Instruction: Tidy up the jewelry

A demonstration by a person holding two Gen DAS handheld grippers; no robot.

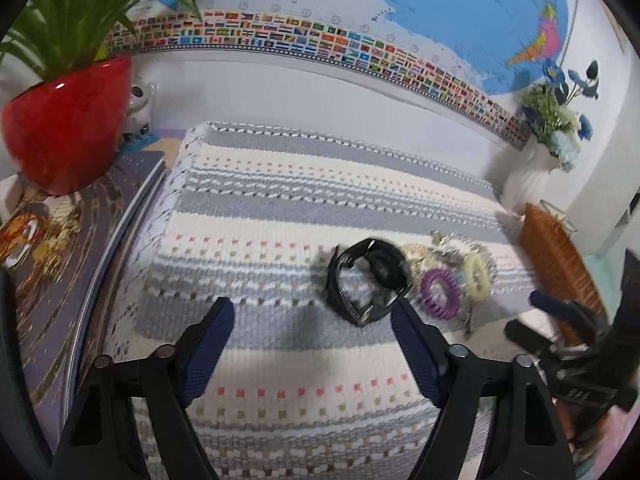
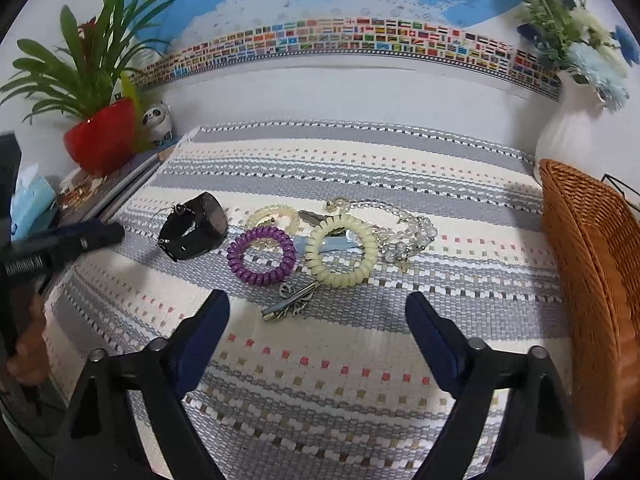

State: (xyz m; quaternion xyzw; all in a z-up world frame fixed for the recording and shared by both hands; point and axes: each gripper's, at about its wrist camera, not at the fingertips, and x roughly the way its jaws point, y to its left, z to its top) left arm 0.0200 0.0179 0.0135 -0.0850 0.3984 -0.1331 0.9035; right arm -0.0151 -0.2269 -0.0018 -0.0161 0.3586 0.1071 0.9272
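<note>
A pile of jewelry lies on the striped woven mat (image 2: 320, 360): a black watch (image 2: 195, 226), a purple coil band (image 2: 261, 255), a pale yellow coil band (image 2: 341, 251), a clear bead bracelet (image 2: 408, 232) and a metal hair clip (image 2: 294, 303). My right gripper (image 2: 318, 308) is open and empty, just short of the clip. My left gripper (image 1: 312, 316) is open and empty, with the watch (image 1: 366, 280) beside its right finger. The purple band (image 1: 439, 292) lies right of the watch.
A woven orange basket (image 2: 592, 280) stands at the mat's right edge, a white vase (image 2: 568, 136) with flowers behind it. A red plant pot (image 1: 64, 128) sits on a book (image 1: 60, 280) at the left, beside a small panda figure (image 2: 157, 118).
</note>
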